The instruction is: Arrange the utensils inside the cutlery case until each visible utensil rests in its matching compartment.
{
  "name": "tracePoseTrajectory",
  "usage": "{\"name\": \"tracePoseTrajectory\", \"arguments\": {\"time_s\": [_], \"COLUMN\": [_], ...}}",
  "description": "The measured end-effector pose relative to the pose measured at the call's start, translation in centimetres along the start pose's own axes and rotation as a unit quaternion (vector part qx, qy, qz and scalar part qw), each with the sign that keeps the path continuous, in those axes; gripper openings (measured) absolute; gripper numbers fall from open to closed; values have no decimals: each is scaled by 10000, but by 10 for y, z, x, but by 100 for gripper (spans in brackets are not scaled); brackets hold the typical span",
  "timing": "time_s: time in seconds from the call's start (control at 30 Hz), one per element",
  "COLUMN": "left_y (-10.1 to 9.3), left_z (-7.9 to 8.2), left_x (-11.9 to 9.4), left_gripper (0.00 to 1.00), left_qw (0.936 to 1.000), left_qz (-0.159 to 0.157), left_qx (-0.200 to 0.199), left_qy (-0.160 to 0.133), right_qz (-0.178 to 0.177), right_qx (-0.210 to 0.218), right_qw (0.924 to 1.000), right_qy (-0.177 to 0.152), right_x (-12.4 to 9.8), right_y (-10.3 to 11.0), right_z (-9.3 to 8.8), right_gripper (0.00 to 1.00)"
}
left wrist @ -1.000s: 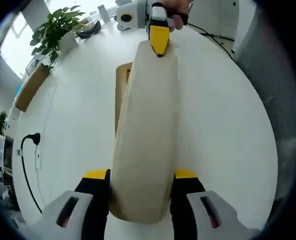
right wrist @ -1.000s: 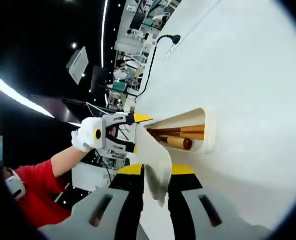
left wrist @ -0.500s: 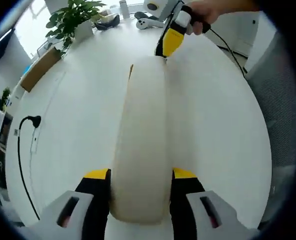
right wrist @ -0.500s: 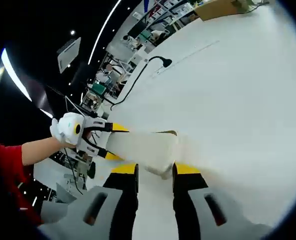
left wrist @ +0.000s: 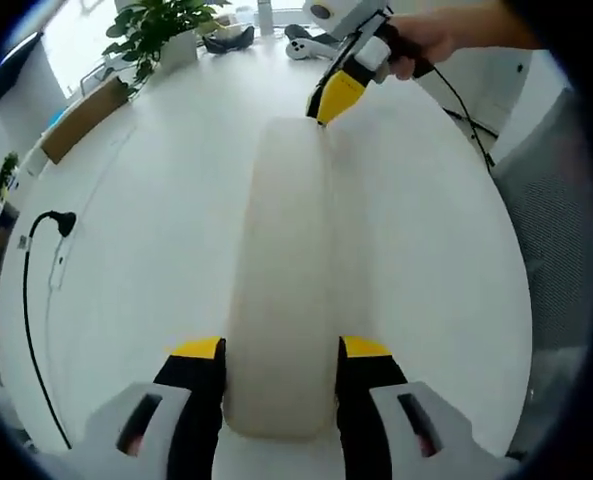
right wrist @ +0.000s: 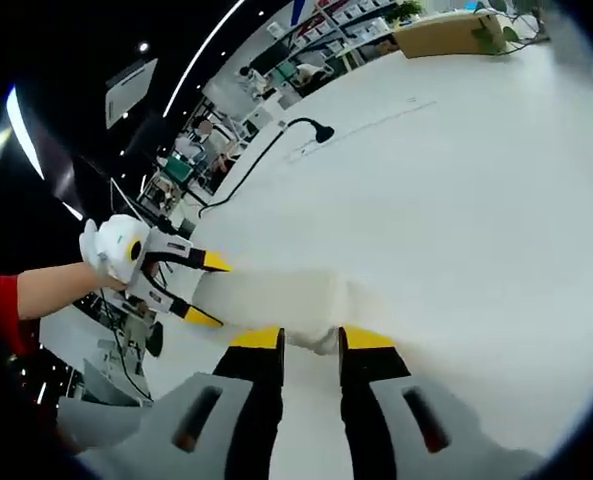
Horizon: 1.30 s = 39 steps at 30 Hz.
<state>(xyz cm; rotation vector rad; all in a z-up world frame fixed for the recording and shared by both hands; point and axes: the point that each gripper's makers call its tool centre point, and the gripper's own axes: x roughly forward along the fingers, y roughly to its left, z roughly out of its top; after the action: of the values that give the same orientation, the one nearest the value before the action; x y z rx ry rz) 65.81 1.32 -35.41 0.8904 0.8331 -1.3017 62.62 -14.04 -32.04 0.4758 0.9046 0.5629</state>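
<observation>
Cutlery case (left wrist: 284, 280) lies closed and flat on the white table (left wrist: 136, 250), lid down, a long cream shape stretching away from the left gripper (left wrist: 279, 352). Its near end sits right between that gripper's two yellow-tipped fingers (left wrist: 198, 350), w/ both tips pressed to the case's sides — clenched on it. At the far end the right gripper (left wrist: 328, 100) meets the case's top corner, a hand (left wrist: 424, 38) behind it. In the right gripper view the same case (right wrist: 276, 297) runs off to the left from between the right gripper's (right wrist: 312, 340) own fingers (right wrist: 259, 340); the case's near edge is pinched in the narrow gap — gripping the case end. The left gripper (right wrist: 198, 290) shows at the case's other end, jaws straddling it, held by a gloved hand (right wrist: 111, 245). A black cable (left wrist: 31, 300) trails on the table well off to the left of the left fingers. No utensils visible w/ lid down.
</observation>
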Motion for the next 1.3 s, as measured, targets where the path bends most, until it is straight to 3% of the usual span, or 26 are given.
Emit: {"name": "tracePoseTrajectory", "arguments": {"time_s": [0.2,0.33,0.43,0.57,0.63,0.7,0.77,0.8,0.83,0.87,0.9,0.93,0.97,1.0,1.03,1.07,1.13,1.17,1.23,1.27,1.3], "left_y": [-7,-5,0,8,11,19,25,28,28,28,29,27,28,27,27,30,28,29,26,23,21], "left_z": [2,-3,1,1,-4,-11,-17,-20,-21,-21,-22,-19,-17,-12,-13,-14,-12,-13,-10,-10,-11], "left_x": [-4,-10,-20,-43,-53,-62,-69,-72,-73,-74,-75,-77,-78,-80,-80,-83,-86,-90,-93,-93,-94], "left_gripper": [46,57,65,67,67,66,62,59,57,58,60,61,62,62,63,63,63,64,66,67,68], "left_qw": [10000,9998,9979,9855,9727,9521,9171,8929,8802,8765,8645,8419,8342,8077,7887,7569,7239,7020,6772,6701,6574], "left_qz": [-29,58,118,289,341,526,633,749,809,947,1061,1087,1086,1010,975,1013,881,944,914,929,984], "left_qx": [-7,-188,-437,-1283,-1865,-2531,-3410,-3870,-4089,-4092,-4270,-4618,-4694,-5023,-5281,-5625,-5935,-6077,-6216,-6284,-6345], "left_qy": [-32,-37,-474,-1073,-1339,-1633,-1965,-2177,-2268,-2352,-2429,-2572,-2684,-2918,-2994,-3169,-3405,-3591,-3829,-3840,-3945], "right_qz": [-131,-227,-180,-115,-71,-14,7,58,74,68,81,74,56,61,77,90,117,142,188,199,210], "right_qx": [79,162,296,336,289,275,351,449,483,558,598,632,650,672,718,746,774,802,898,938,967], "right_qw": [9999,9996,9994,9993,9995,9996,9992,9987,9983,9977,9972,9970,9967,9965,9958,9954,9946,9932,9908,9896,9888], "right_qy": [-68,-72,-77,-118,-115,-112,-193,-248,-309,-387,-430,-444,-473,-499,-554,-590,-687,-826,-998,-1075,-1113], "right_x": [1,3,5,6,7,8,8,8,8,8,8,8,8,8,8,8,7,7,6,6,5], "right_y": [-6,-12,-17,-16,-15,-14,-16,-16,-17,-19,-20,-20,-22,-22,-22,-22,-22,-21,-22,-22,-23], "right_z": [2,1,1,1,2,3,7,11,13,16,18,19,20,20,22,23,25,28,31,32,31], "right_gripper": [20,19,19,19,22,28,31,31,31,32,35,36,37,37,38,39,42,44,46,47,47]}}
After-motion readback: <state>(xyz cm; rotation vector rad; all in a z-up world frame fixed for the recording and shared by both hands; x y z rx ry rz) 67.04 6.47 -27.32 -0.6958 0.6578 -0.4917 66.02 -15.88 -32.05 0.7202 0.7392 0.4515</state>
